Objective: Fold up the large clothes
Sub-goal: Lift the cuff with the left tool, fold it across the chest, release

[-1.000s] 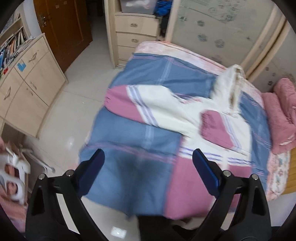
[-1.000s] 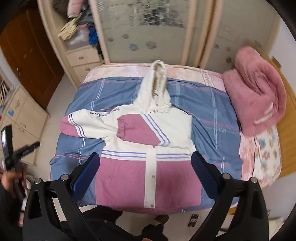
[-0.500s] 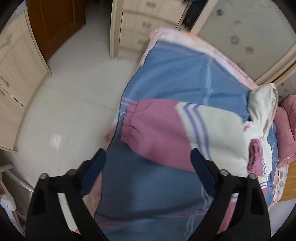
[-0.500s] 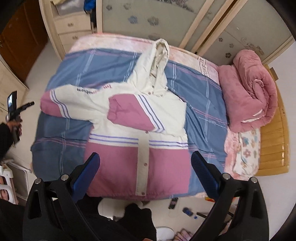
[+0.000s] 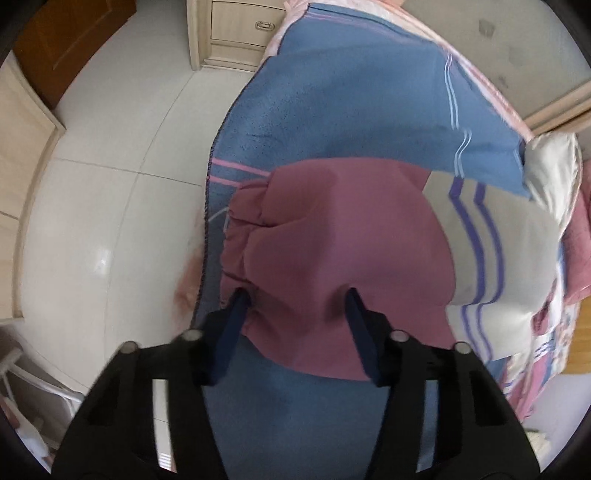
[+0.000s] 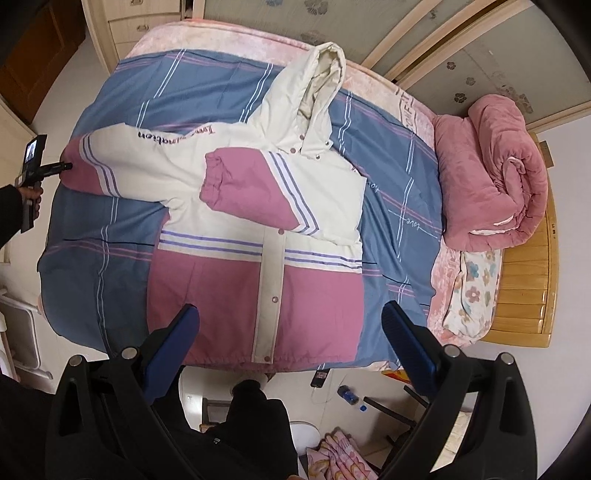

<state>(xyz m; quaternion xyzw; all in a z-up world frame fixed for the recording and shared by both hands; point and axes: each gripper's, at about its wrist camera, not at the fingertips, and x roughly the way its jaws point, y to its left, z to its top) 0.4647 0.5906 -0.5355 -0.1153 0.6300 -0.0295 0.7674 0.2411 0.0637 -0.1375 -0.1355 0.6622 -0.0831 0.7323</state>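
A cream and pink hooded jacket (image 6: 258, 236) lies face up on the blue plaid bedspread (image 6: 399, 199), hood toward the wardrobe. One sleeve is folded across its chest; the other sleeve (image 6: 92, 166) stretches out to the left. In the left wrist view my left gripper (image 5: 297, 297) is open with both fingertips at the pink cuff end of that outstretched sleeve (image 5: 332, 251). The left gripper also shows at the left edge of the right wrist view (image 6: 64, 167). My right gripper (image 6: 290, 317) is open and empty, high above the jacket's hem.
A rolled pink blanket (image 6: 495, 173) lies at the bed's right end by the wooden headboard (image 6: 532, 299). Drawers (image 5: 236, 29) stand beyond the bed's corner. White tiled floor (image 5: 103, 206) runs along the left side. Small items and a bottle (image 6: 349, 394) lie on the floor below the hem.
My left gripper has moved down and in to the outstretched sleeve's cuff, its fingers closer together. My right gripper has risen and drifted slightly, still open.
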